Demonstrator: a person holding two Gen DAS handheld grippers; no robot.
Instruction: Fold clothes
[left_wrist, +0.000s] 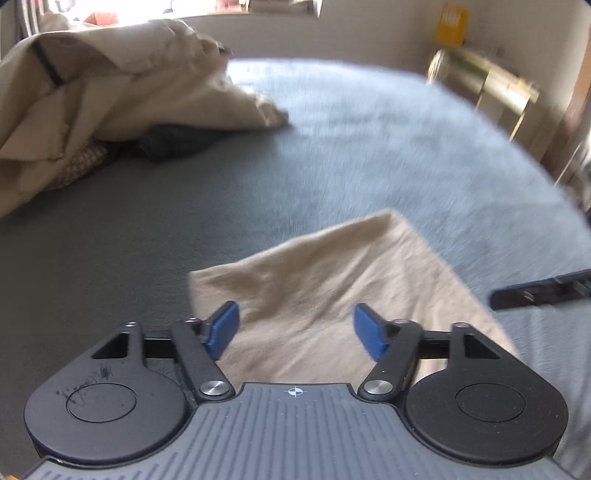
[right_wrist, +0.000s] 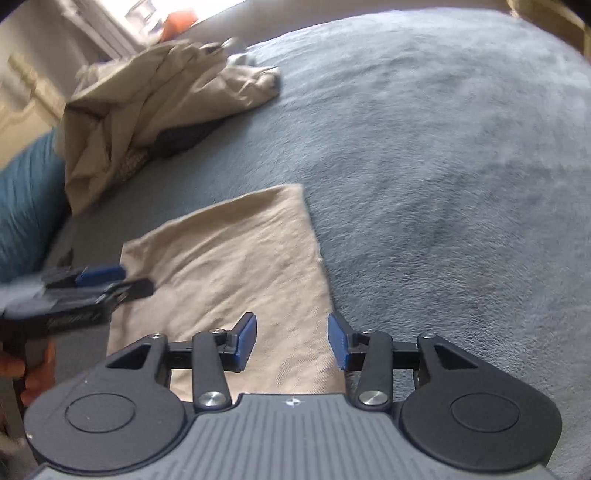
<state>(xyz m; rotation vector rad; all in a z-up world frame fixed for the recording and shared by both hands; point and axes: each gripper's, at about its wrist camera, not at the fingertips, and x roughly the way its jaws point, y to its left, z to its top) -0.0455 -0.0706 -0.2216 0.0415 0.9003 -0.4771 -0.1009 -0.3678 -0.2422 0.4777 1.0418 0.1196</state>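
A folded beige cloth (left_wrist: 332, 280) (right_wrist: 229, 258) lies flat on the blue-grey blanket (left_wrist: 369, 147) (right_wrist: 443, 147) of a bed. My left gripper (left_wrist: 295, 326) hovers over the cloth's near part, open, with nothing between its blue pads. My right gripper (right_wrist: 292, 339) is open too, above the cloth's right edge, and it holds nothing. In the right wrist view the left gripper (right_wrist: 136, 280) shows over the cloth's left edge. A finger (left_wrist: 535, 291) of the right gripper enters the left wrist view from the right.
A rumpled heap of beige clothes (left_wrist: 92, 99) (right_wrist: 147, 99) sits at the far left, with a dark garment (left_wrist: 173, 144) (right_wrist: 181, 138) under it. A teal pillow (right_wrist: 26, 206) lies at the left. Wooden furniture (left_wrist: 491, 81) stands beyond the bed's far right edge.
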